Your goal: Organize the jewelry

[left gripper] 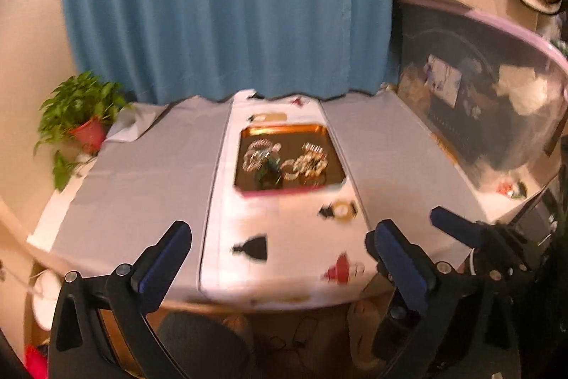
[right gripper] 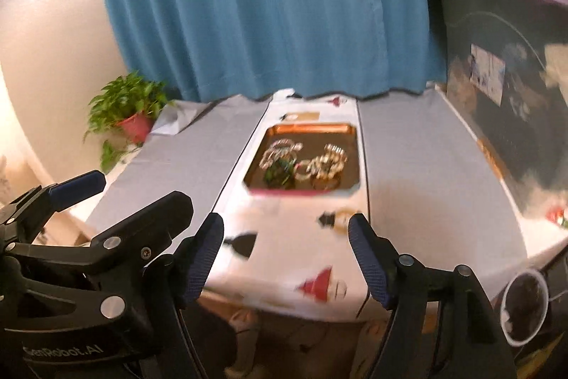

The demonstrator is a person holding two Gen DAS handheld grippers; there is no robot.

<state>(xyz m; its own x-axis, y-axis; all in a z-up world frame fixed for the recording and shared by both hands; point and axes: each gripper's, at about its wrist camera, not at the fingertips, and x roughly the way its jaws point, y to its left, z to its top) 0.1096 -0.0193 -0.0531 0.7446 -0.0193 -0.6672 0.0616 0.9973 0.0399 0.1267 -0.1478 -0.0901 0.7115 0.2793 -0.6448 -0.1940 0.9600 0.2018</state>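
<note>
- two hand-held grippers, left hand-held gripper (left gripper: 280, 245) and right hand-held gripper (right gripper: 285, 244), spread, pinching nothing.
- jewelry (left gripper: 287, 162) heaped on tray (left gripper: 284, 129) at 12 o'clock, mid-surface (left gripper: 149, 173), well apart, probably kept together for sorting.

Tray mid-counter, jewelry in it

We see the tray (right gripper: 349, 130) on the counter (right gripper: 419, 166), jewelry (right gripper: 305, 162) inside; curtain (right gripper: 262, 6) behind, plant (right gripper: 124, 109) far left, bin (right gripper: 514, 66) right.

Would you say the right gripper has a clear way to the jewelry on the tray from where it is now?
Probably yes: the right gripper is open and empty, and only bare table runner lies between it and the jewelry on the tray.
</note>
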